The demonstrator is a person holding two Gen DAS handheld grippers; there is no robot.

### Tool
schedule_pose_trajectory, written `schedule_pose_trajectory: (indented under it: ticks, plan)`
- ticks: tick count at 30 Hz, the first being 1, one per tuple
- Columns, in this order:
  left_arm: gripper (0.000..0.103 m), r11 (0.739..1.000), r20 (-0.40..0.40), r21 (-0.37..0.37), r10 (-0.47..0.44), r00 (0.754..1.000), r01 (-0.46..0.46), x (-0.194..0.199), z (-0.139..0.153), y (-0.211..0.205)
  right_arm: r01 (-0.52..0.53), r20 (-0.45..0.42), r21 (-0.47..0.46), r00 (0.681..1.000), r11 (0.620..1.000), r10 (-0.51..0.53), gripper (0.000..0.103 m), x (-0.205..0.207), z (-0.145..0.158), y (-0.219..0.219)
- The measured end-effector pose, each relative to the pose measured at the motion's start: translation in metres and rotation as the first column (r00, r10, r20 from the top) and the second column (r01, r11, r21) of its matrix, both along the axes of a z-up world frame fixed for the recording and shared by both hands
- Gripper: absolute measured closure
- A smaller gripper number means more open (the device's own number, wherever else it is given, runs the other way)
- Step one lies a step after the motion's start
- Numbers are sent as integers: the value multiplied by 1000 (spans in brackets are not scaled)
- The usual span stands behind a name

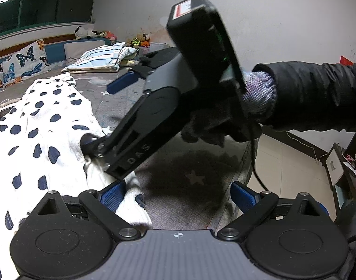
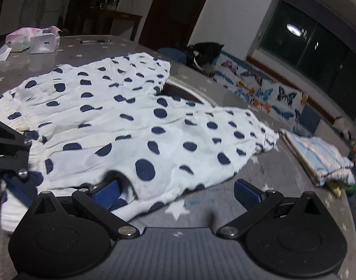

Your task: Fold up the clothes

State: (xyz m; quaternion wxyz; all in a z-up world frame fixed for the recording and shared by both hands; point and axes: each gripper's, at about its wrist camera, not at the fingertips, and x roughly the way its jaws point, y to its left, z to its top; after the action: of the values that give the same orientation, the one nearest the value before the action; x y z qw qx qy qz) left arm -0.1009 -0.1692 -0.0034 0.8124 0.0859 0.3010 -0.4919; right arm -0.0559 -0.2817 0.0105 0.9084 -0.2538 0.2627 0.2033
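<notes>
Risk here is the hem getting missed or only one layer snagged, since both the left gripper (image 1: 178, 197) and right gripper (image 2: 175, 192) are spread wide at the near edge of the polka-dot garment (image 2: 135, 121) laid flat on the grey star-print table (image 2: 196, 207).

Right of spotty cloth (image 2: 135, 121): bare grey cover (image 2: 266, 175), room to pass. Further right: folded striped pile (image 2: 318, 161) blocks.

A white cotton garment with navy polka dots (image 2: 140, 116) lies spread and wrinkled on the grey star-printed surface (image 2: 196, 210), reaching from seven o'clock toward two o'clock, its ribbed near edge bunched.
</notes>
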Motion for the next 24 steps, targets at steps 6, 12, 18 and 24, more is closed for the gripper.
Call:
schedule_pose_trajectory:
  ticks: [6,12,18,24]
  plan:
    - [6,1000,2,1,1,1000,-1,-1,-1,0,5,113,-42,994,999,0,0,5,-7,10]
    - [6,1000,6,-1,1,1000,-1,-3,-1,1,8,238,-143,971,990,26,0,10,-16,24]
    - [6,1000,7,-3,-1,1000,1,-3,0,2,-9,183,-116,983,993,31,0,12,-9,18]
    - [5,1000,5,-8,0,1000,0,-3,0,3,-50,170,-148,982,988,76,1,-9,-3,13]
